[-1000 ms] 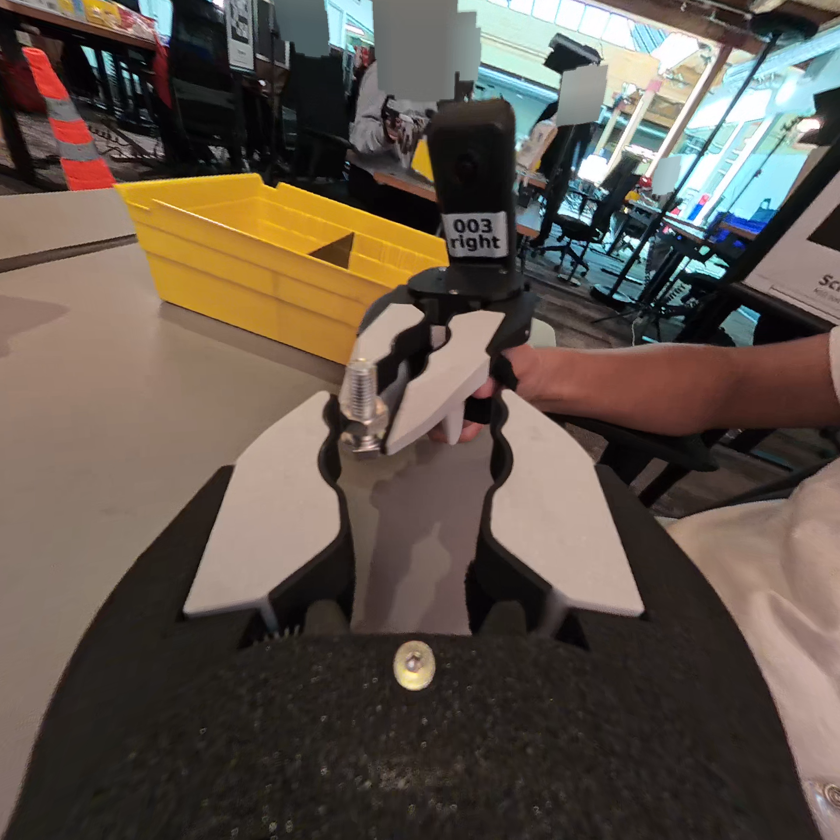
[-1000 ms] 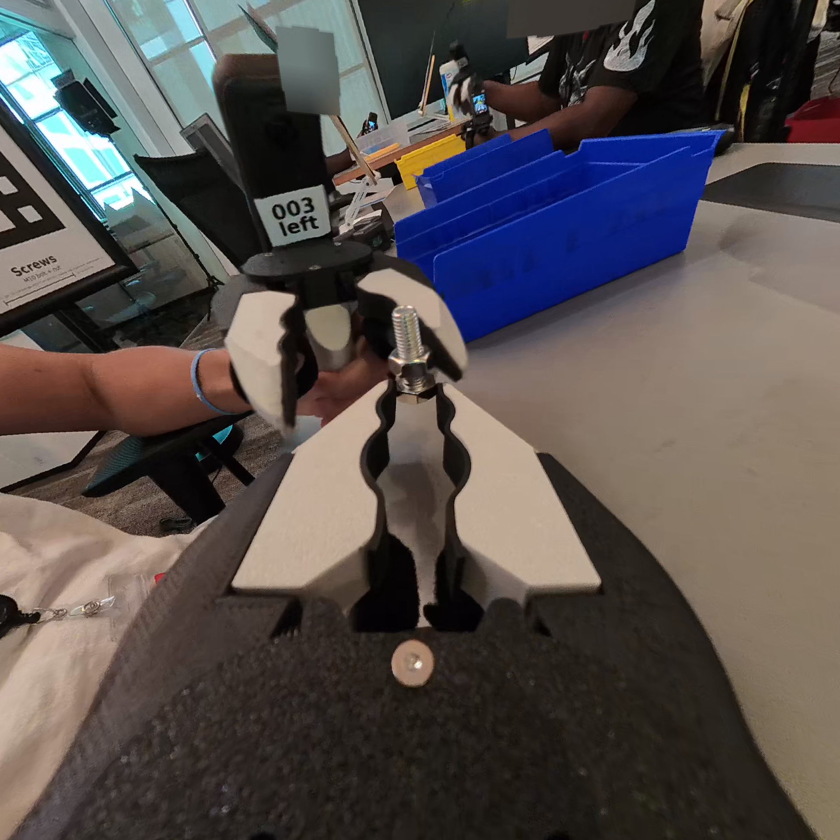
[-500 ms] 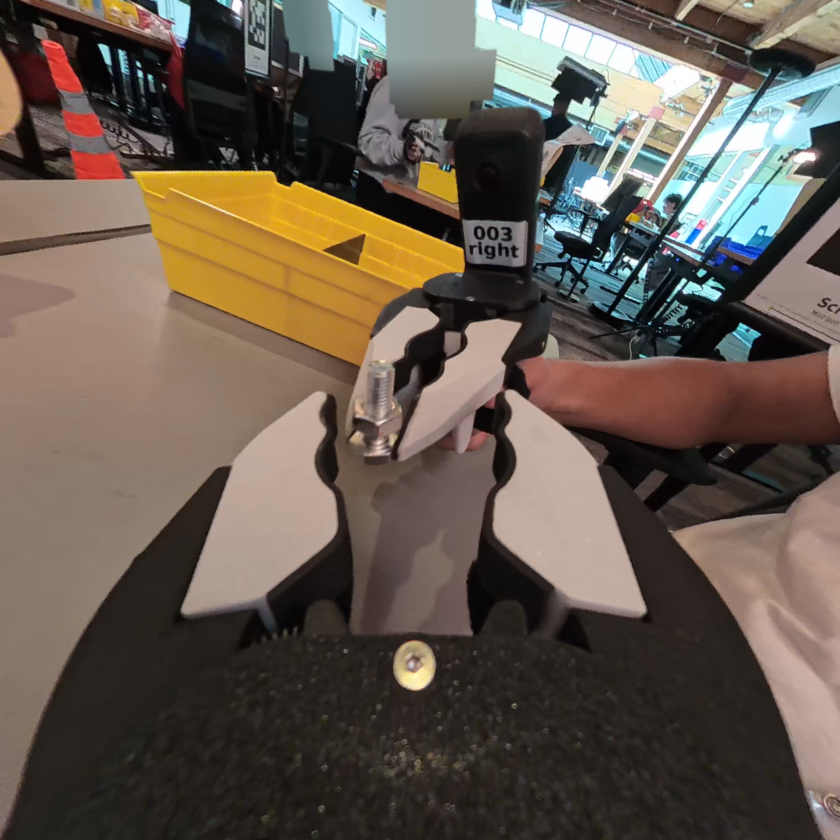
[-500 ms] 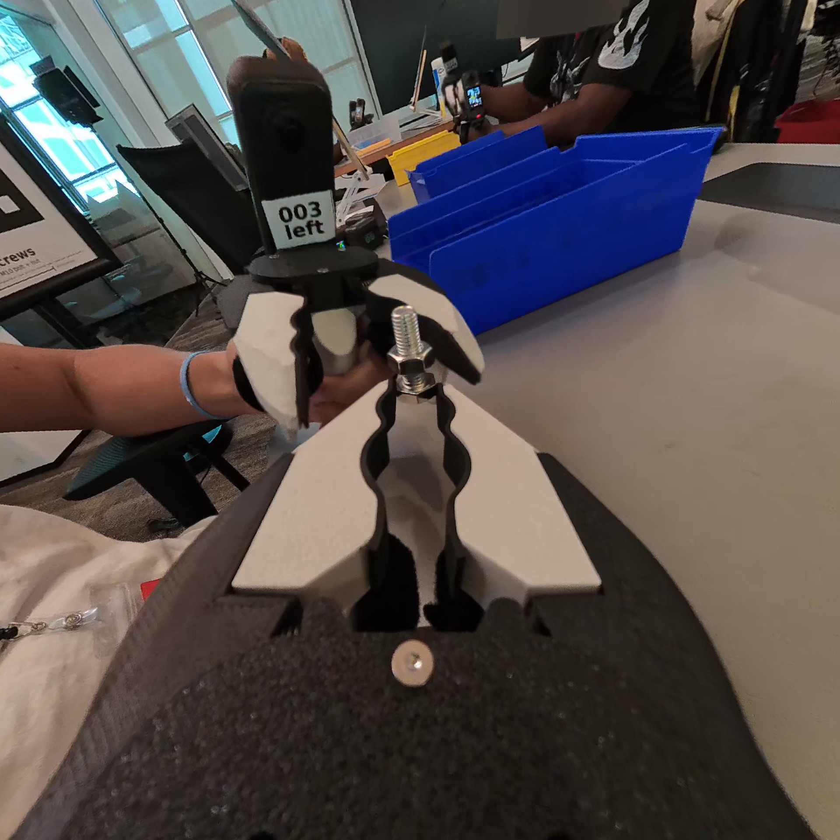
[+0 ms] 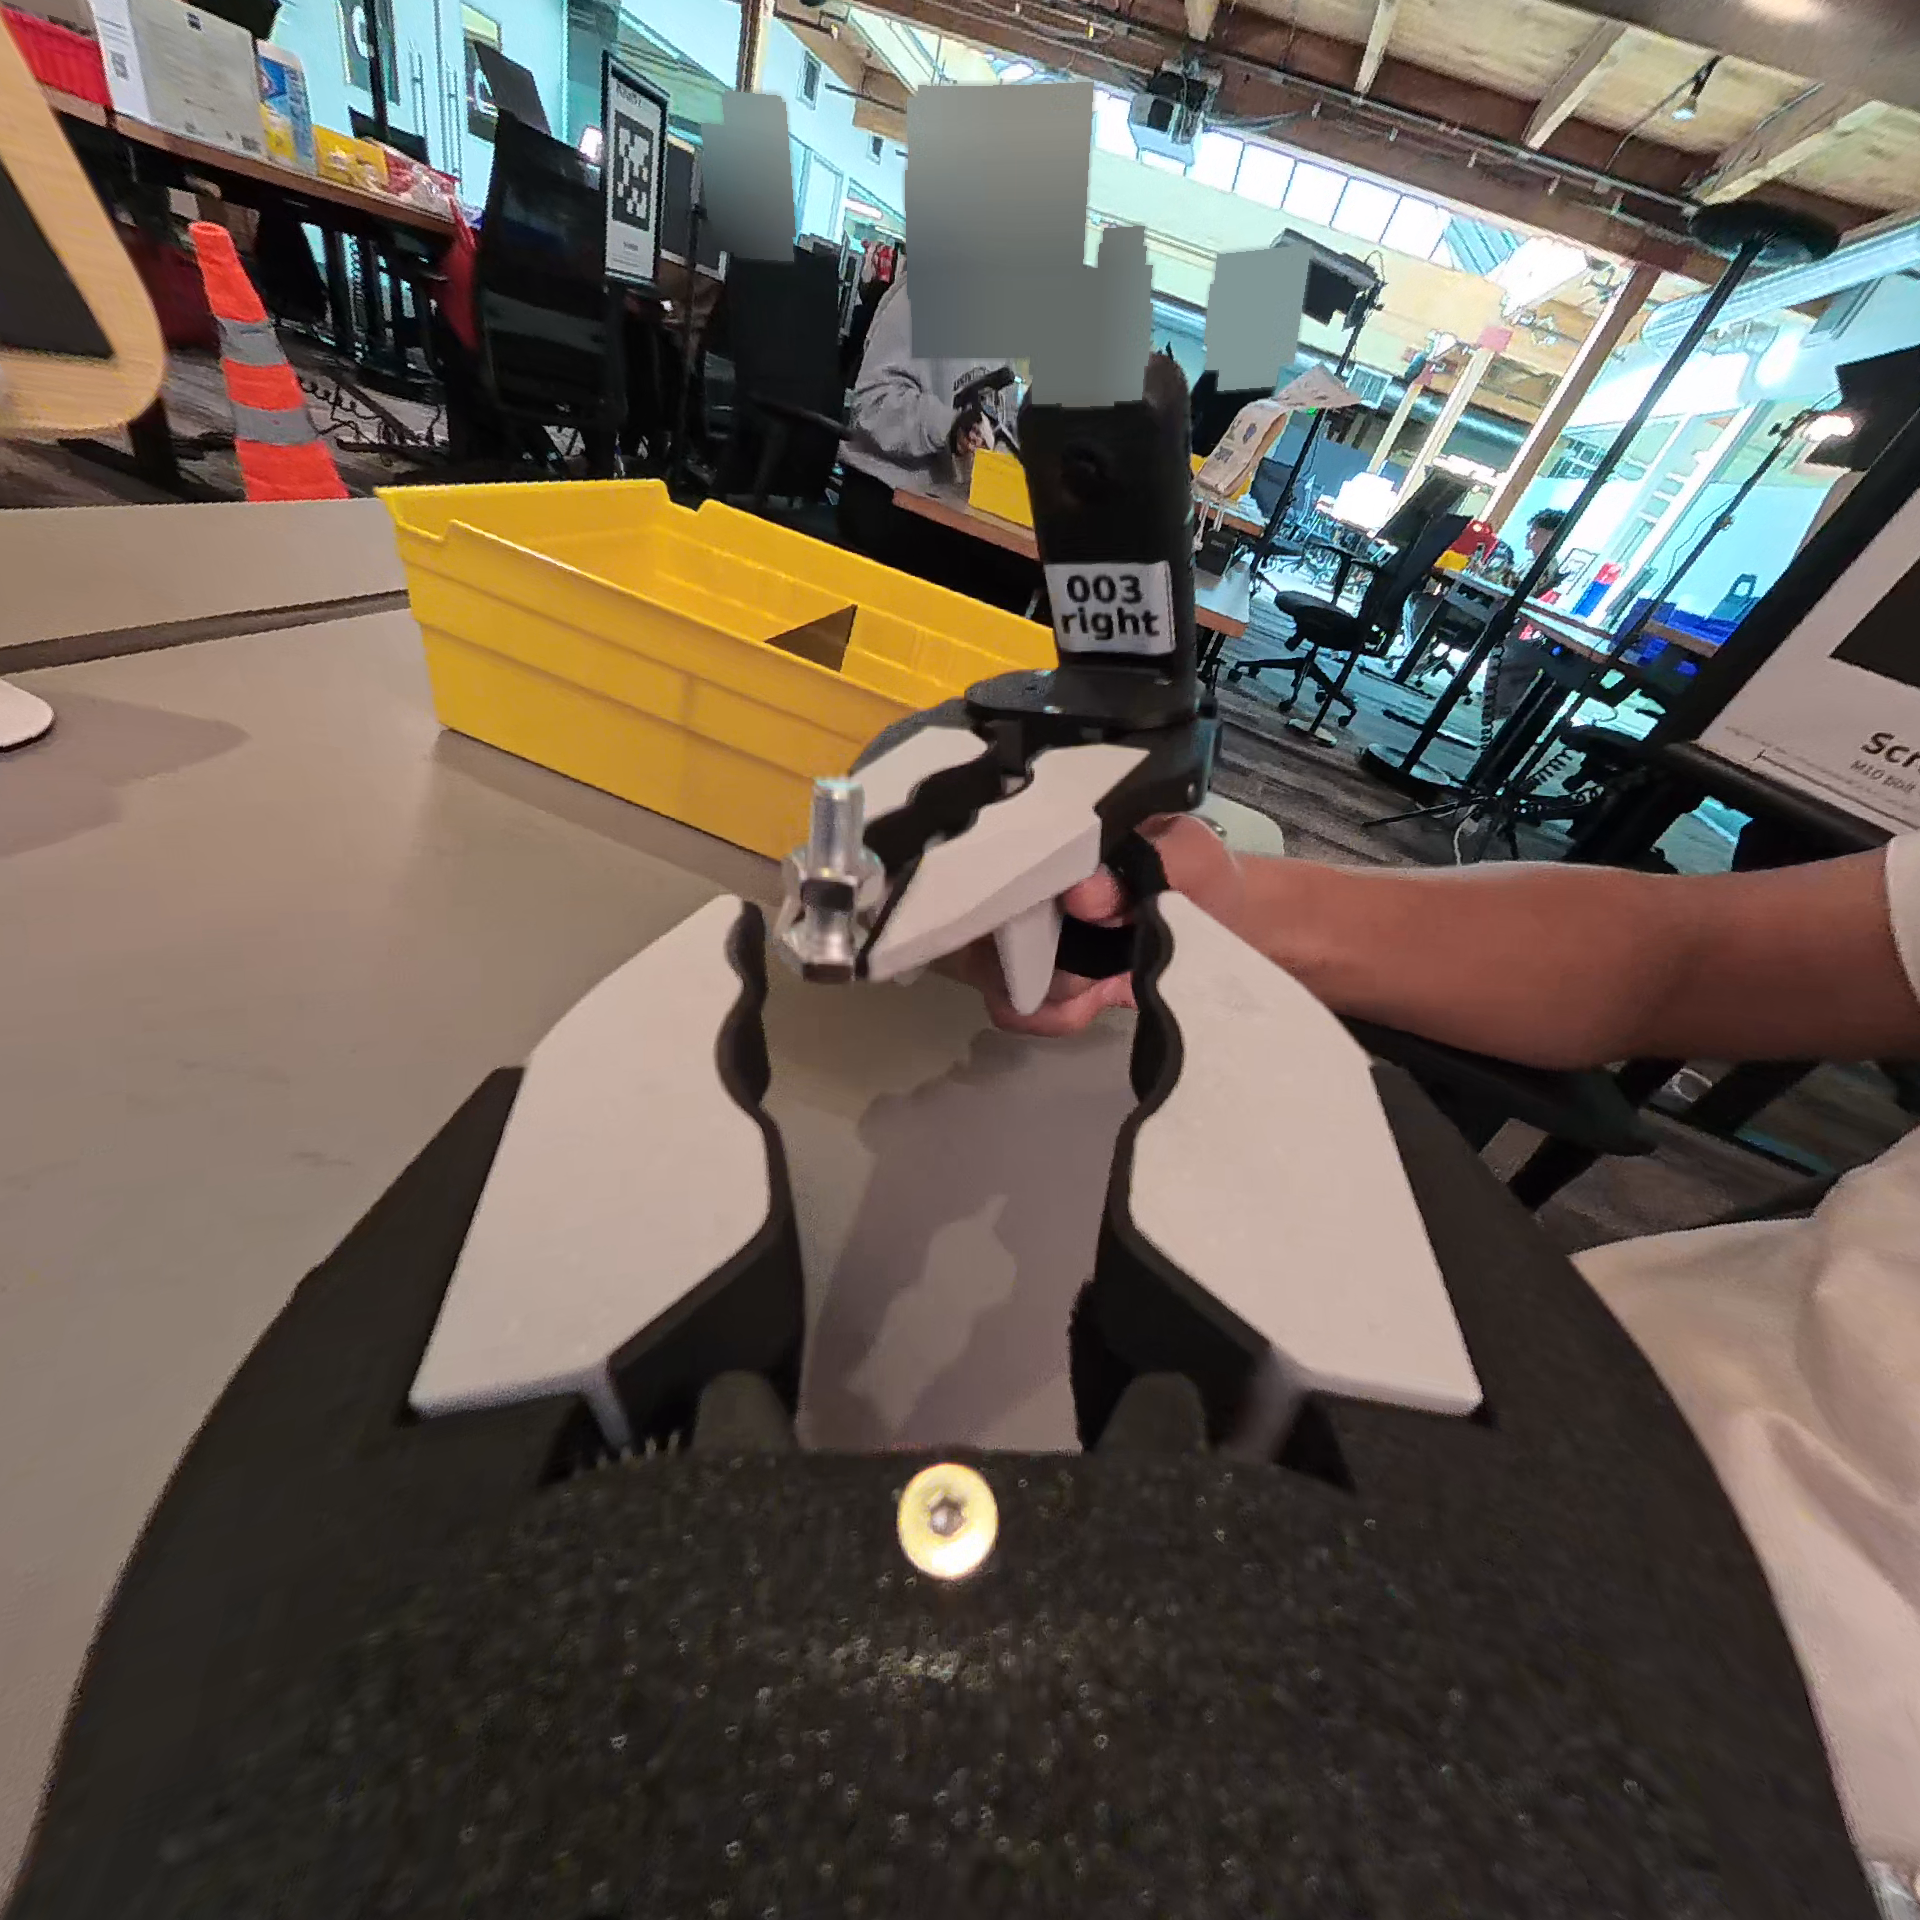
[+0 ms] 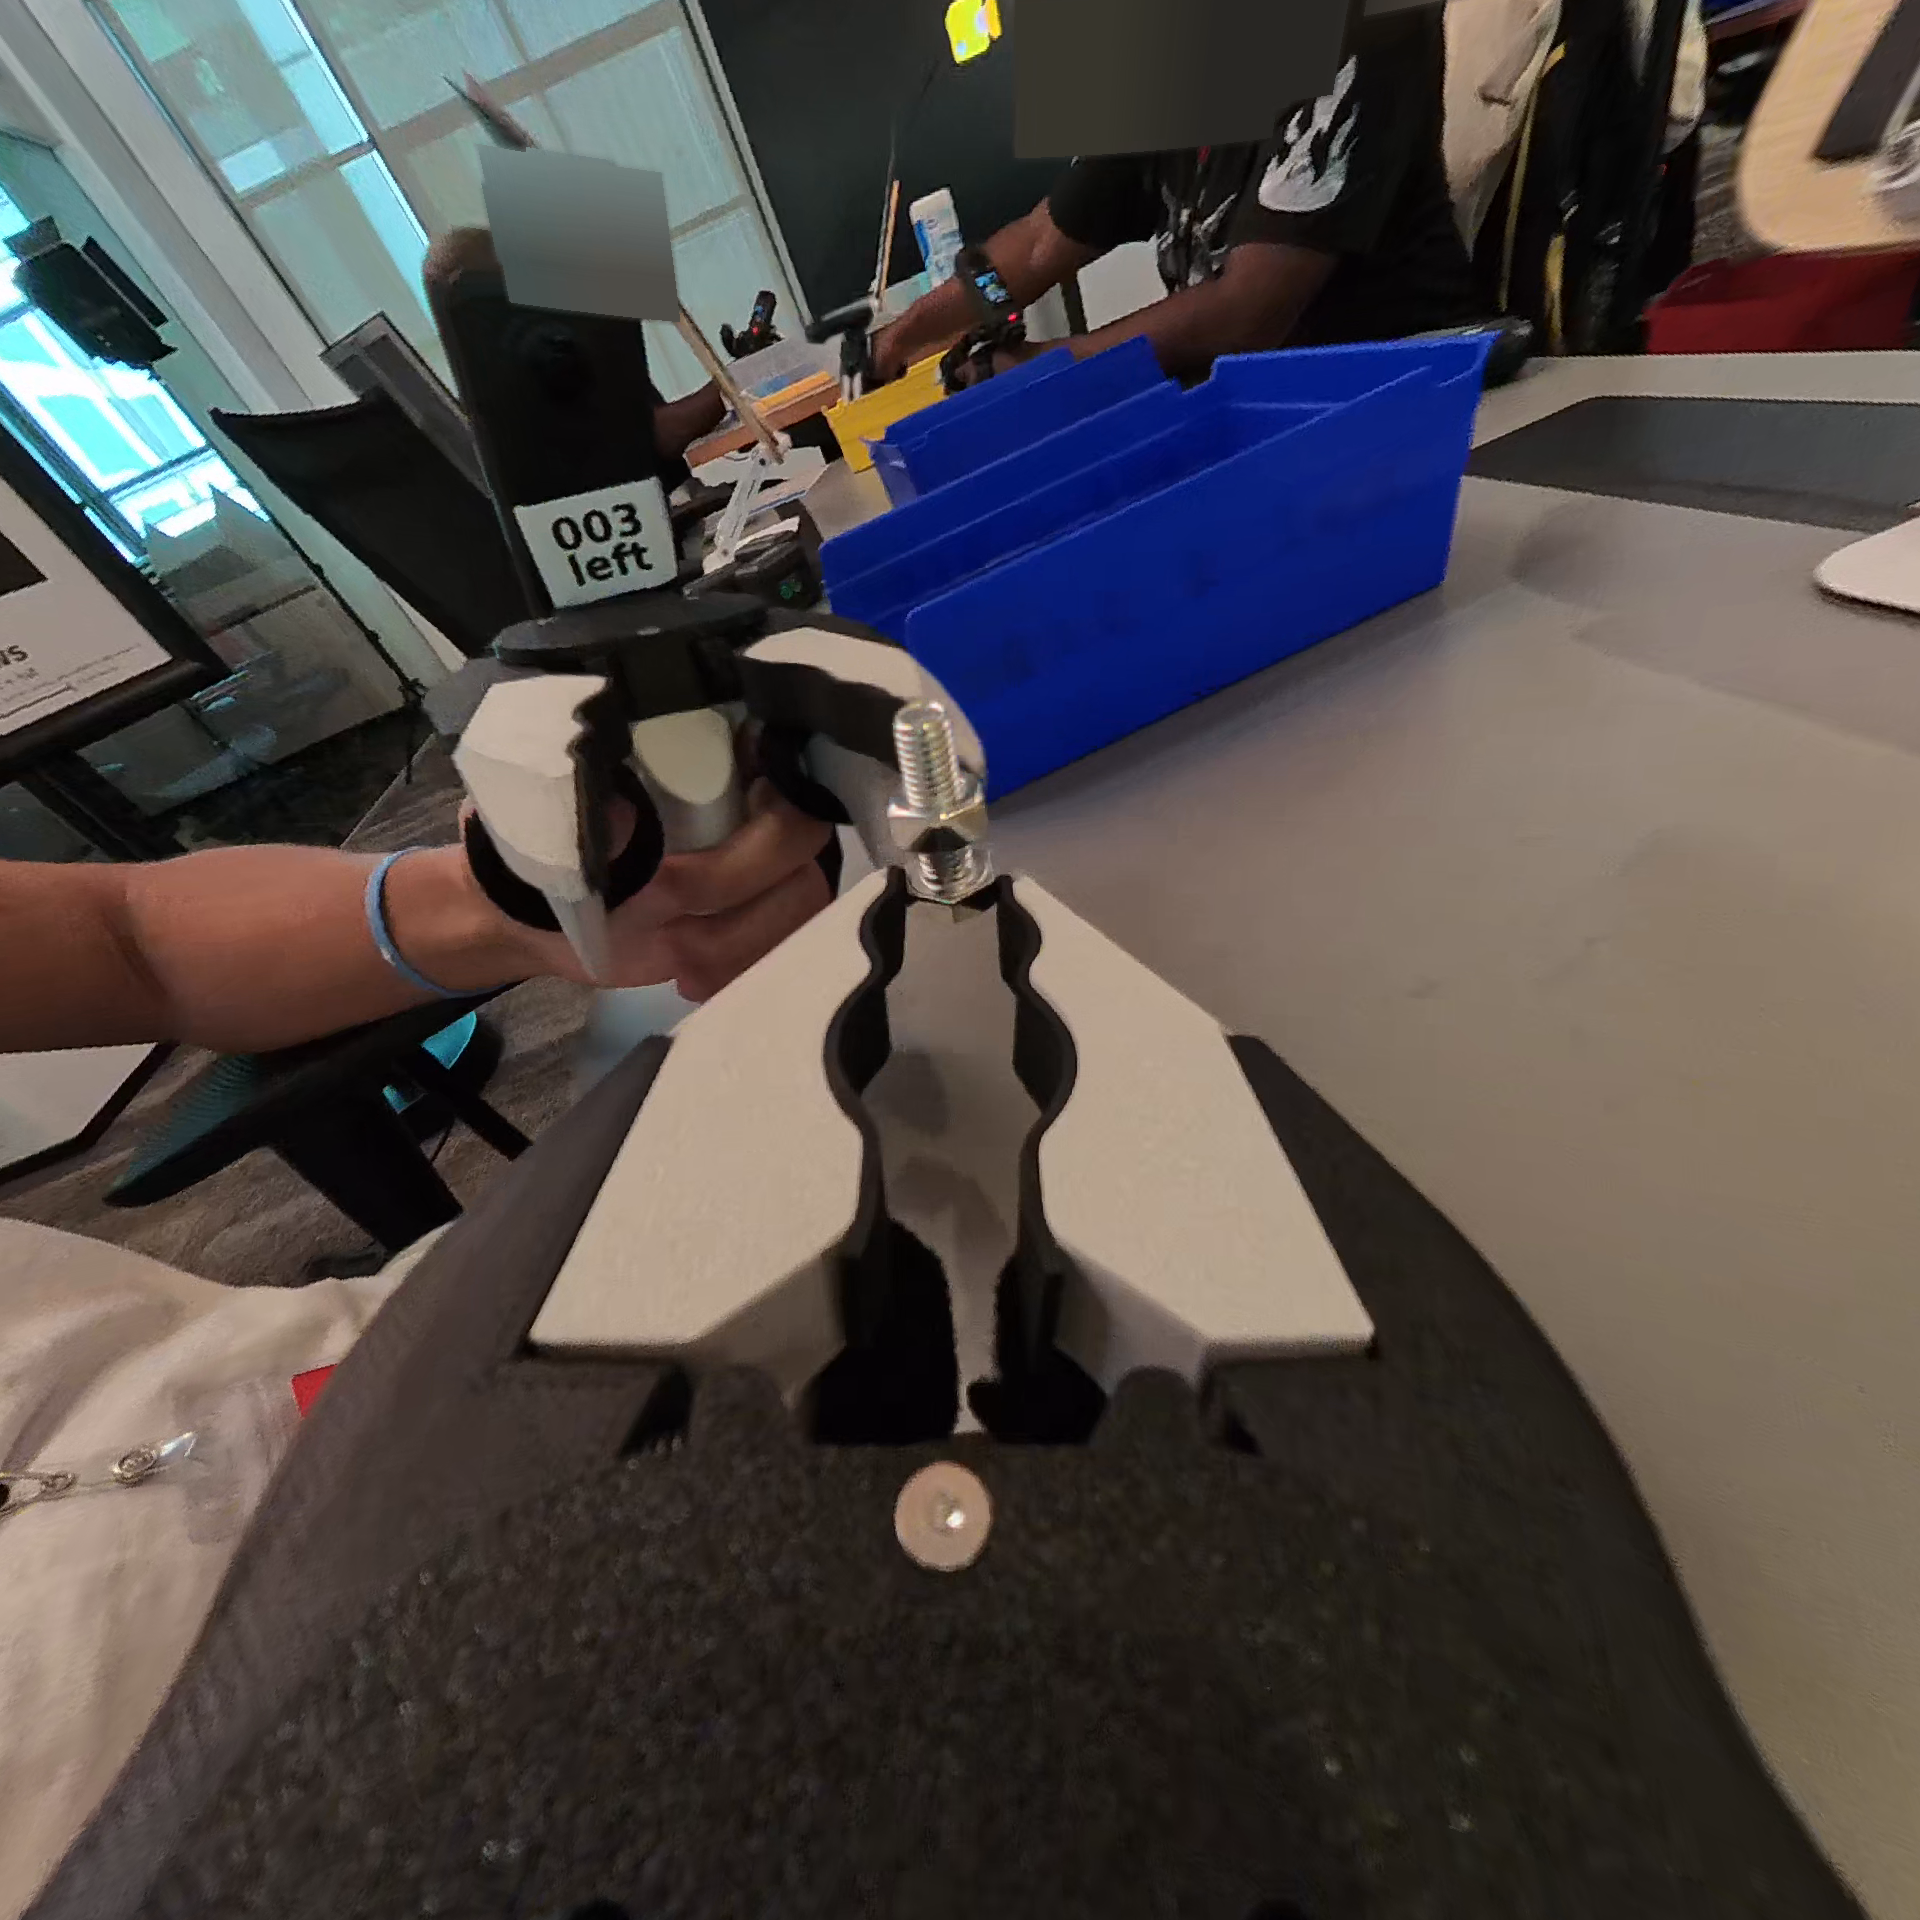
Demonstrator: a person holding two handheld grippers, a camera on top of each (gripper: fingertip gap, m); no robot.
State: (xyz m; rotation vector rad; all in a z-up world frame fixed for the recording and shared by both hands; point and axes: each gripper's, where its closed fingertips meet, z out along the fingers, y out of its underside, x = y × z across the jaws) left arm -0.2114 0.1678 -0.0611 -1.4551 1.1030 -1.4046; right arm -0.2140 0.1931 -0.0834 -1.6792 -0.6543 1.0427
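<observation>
Right gripper (image 6: 940, 894) clamps a bolt (image 6: 935, 800) upright – nut on its thread. Left gripper (image 5: 940, 956) gapes wide, bare, just beside the bolt – over the bench (image 5: 260, 987).

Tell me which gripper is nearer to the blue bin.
Right. The right gripper, shut on a silver bolt, sits over the grey table just in front of the blue bin. The left gripper, open, hangs farther to the side, off the table's edge.
</observation>
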